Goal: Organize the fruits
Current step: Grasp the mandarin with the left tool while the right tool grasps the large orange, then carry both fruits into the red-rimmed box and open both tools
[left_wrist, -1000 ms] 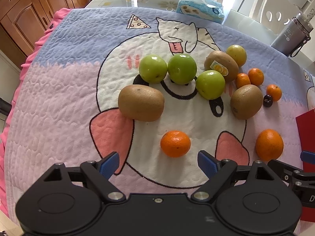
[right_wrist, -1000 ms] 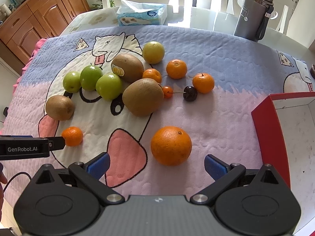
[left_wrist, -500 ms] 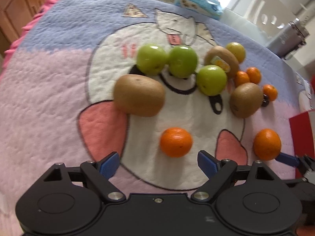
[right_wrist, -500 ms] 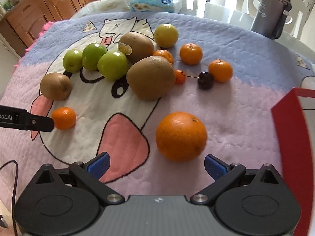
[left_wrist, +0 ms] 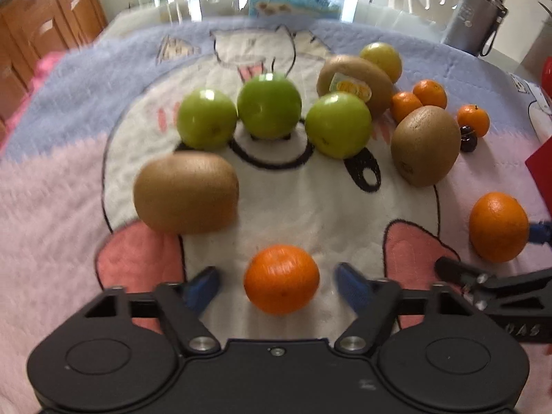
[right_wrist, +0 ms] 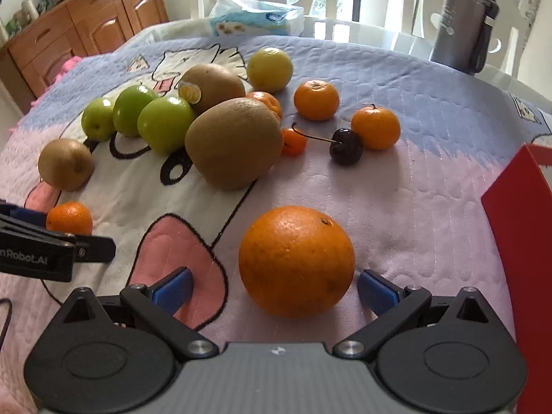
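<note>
Only the right wrist view shows the cherry's stem; both jaws gape.

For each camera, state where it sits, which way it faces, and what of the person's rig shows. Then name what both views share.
Left wrist: rides the left tool, looking forward over the small mandarin between its open fingers; the right tool shows at the right edge.
Right wrist: rides the right tool, facing the large orange; the left tool shows at the left edge.
Shared: both fruits, the green apples and the grey flask.
</note>
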